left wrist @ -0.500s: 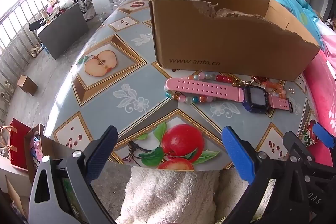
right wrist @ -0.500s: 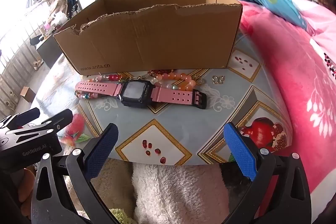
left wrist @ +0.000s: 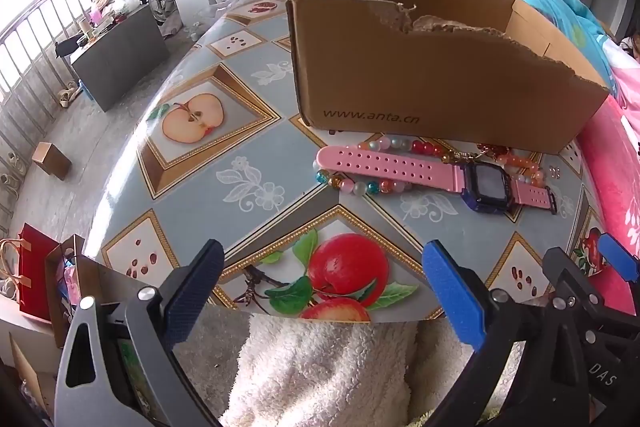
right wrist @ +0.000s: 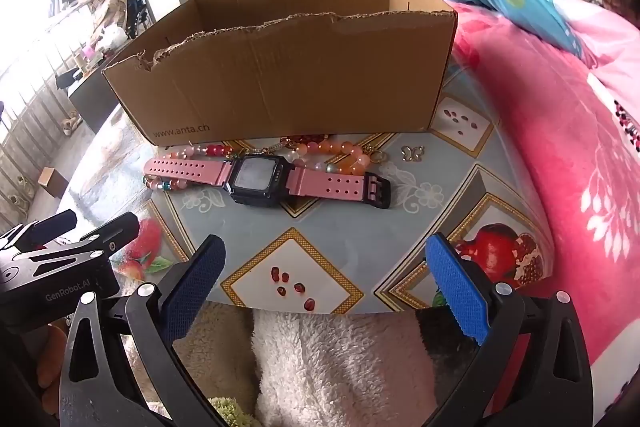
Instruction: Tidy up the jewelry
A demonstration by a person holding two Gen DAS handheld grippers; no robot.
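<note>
A pink-strapped watch lies on the table in front of an open cardboard box. Bead bracelets lie under and behind the watch, against the box. A small butterfly charm lies to the right of them. My left gripper is open and empty at the table's near edge, left of the watch. My right gripper is open and empty at the near edge, in front of the watch. The inside of the box is hidden.
The round table has a fruit-pattern cover. A pink bedspread borders it on the right. A white fluffy fabric lies below the grippers. The floor, a grey cabinet and red bags are on the left.
</note>
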